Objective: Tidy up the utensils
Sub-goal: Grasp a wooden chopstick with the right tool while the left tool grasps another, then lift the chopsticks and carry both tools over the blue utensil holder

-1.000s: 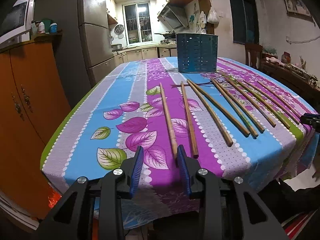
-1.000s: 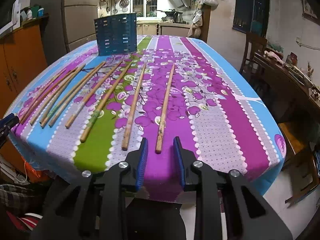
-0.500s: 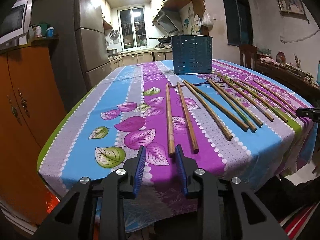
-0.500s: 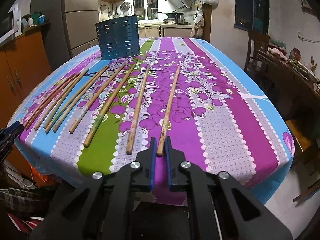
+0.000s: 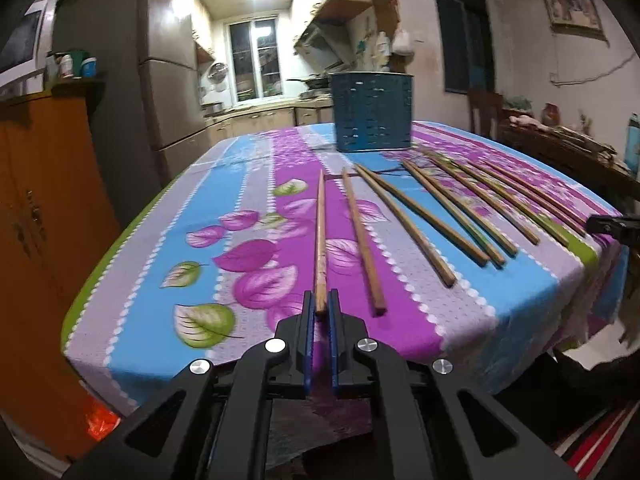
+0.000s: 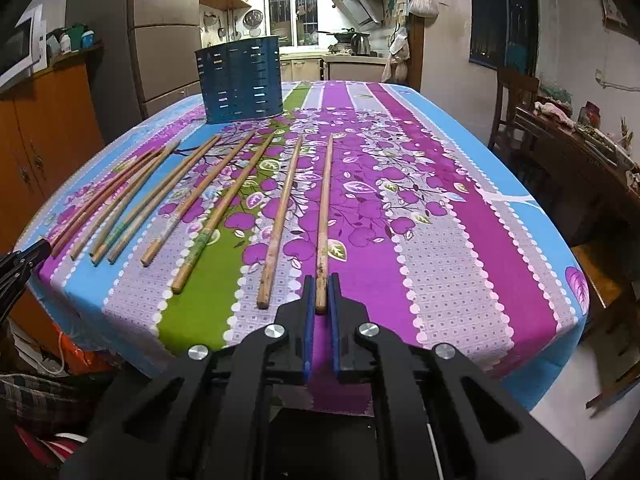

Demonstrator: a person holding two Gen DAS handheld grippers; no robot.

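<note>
Several wooden chopsticks lie side by side on the flowered tablecloth. My left gripper (image 5: 320, 306) is shut on the near end of the leftmost chopstick (image 5: 320, 236). My right gripper (image 6: 321, 292) is shut on the near end of the rightmost chopstick (image 6: 324, 216). Both held chopsticks point away toward the blue perforated utensil holder (image 5: 372, 112), which stands upright at the far end of the table and also shows in the right wrist view (image 6: 240, 80). The other chopsticks (image 6: 200, 196) lie between the two grippers.
The table's near edge (image 6: 360, 364) runs just under both grippers. An orange cabinet (image 5: 44, 220) stands to the left. A wooden side table with clutter (image 6: 592, 152) and a chair (image 6: 516, 100) stand to the right.
Both grippers have moved in to the table edge and closed on a chopstick end, the right one first and the left one after it.
</note>
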